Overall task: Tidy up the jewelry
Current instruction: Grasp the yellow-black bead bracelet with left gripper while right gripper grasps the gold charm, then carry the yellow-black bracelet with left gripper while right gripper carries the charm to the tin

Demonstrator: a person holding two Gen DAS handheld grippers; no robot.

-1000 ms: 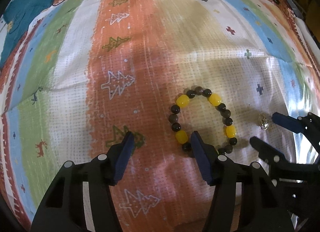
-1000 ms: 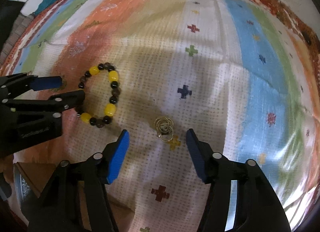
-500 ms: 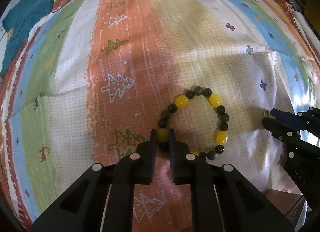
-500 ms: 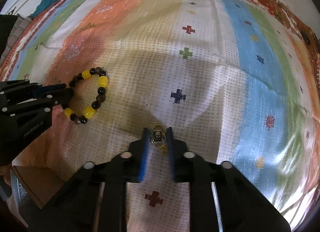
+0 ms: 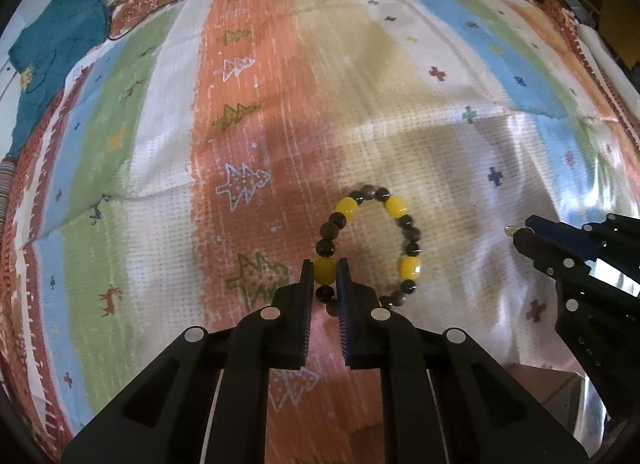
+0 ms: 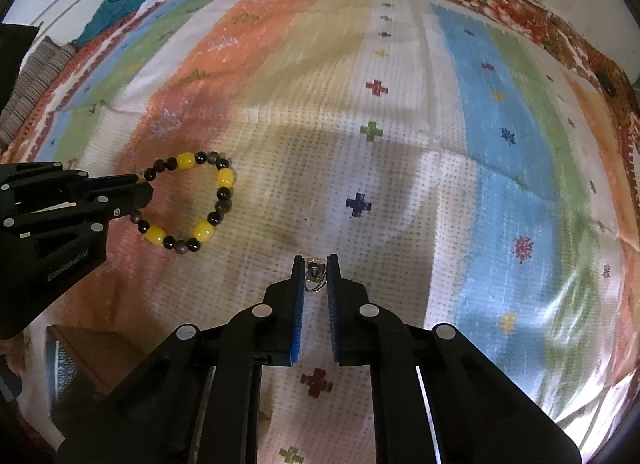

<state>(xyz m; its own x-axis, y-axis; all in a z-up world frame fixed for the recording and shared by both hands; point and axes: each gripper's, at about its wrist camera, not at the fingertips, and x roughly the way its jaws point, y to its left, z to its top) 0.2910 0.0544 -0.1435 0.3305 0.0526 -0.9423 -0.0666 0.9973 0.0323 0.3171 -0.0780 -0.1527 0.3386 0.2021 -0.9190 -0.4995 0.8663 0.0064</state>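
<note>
A bead bracelet (image 5: 404, 220) with yellow and dark beads hangs over the striped cloth. My left gripper (image 5: 325, 270) is shut on one of its yellow beads at the near left side. The bracelet also shows in the right wrist view (image 6: 218, 200), held by the left gripper (image 6: 140, 188). My right gripper (image 6: 316, 268) is shut on a small gold-and-silver earring (image 6: 315, 274), held just above the cloth. In the left wrist view the right gripper (image 5: 520, 234) is at the right with a glint of the earring (image 5: 509, 229) at its tip.
A colourful striped cloth (image 5: 280, 84) with tree and cross patterns covers the surface. A teal garment (image 5: 52, 44) lies at the far left. A brown box corner (image 6: 80, 348) shows at the near left of the right wrist view, and in the left wrist view (image 5: 540, 388).
Both grippers closed from open, the left on the bracelet's yellow bead and the right on the earring. Both items have since lifted slightly off the cloth.
</note>
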